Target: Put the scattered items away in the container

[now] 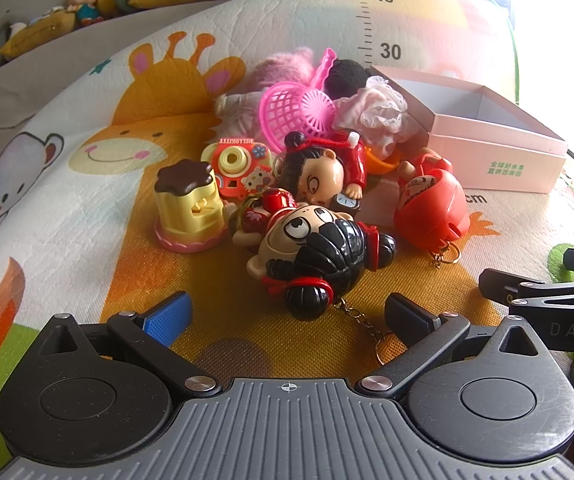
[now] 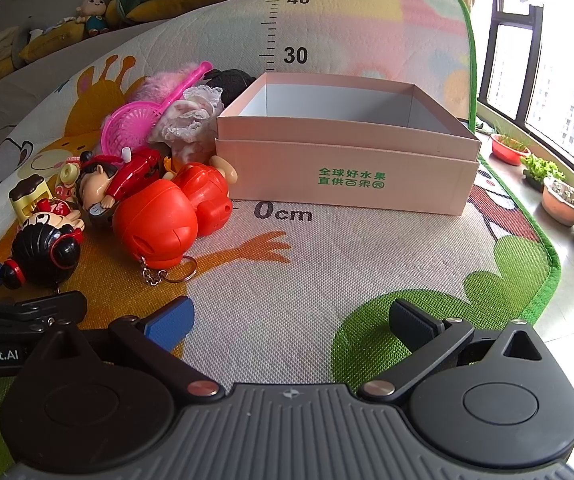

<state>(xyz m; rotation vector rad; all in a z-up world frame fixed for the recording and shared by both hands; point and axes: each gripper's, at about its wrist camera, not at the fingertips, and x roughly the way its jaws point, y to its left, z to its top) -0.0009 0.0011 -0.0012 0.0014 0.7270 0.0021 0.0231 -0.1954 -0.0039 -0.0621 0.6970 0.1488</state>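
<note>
A heap of toys lies on a cartoon play mat. Nearest my open left gripper [image 1: 287, 314] is a black-haired doll keychain [image 1: 315, 248], its chain trailing between the fingers. Behind it sit a yellow pudding toy [image 1: 189, 208], a toy camera [image 1: 239, 168], a red-dressed doll [image 1: 323, 168], a red round toy [image 1: 431, 204], a pink net scoop [image 1: 295, 110] and a lace-dressed doll [image 1: 371, 112]. The pink cardboard box [image 2: 347, 184] stands open and holds nothing, right of the heap. My right gripper [image 2: 291, 316] hovers open over bare mat in front of the box, with the red round toy [image 2: 155, 228] to its left.
The mat's green edge [image 2: 543, 264] runs along the right, with bare floor, flower pots [image 2: 563, 200] and a window beyond. Plush toys [image 2: 95, 12] line a ledge behind the mat. The left gripper's side [image 2: 27, 308] shows at the right wrist view's lower left.
</note>
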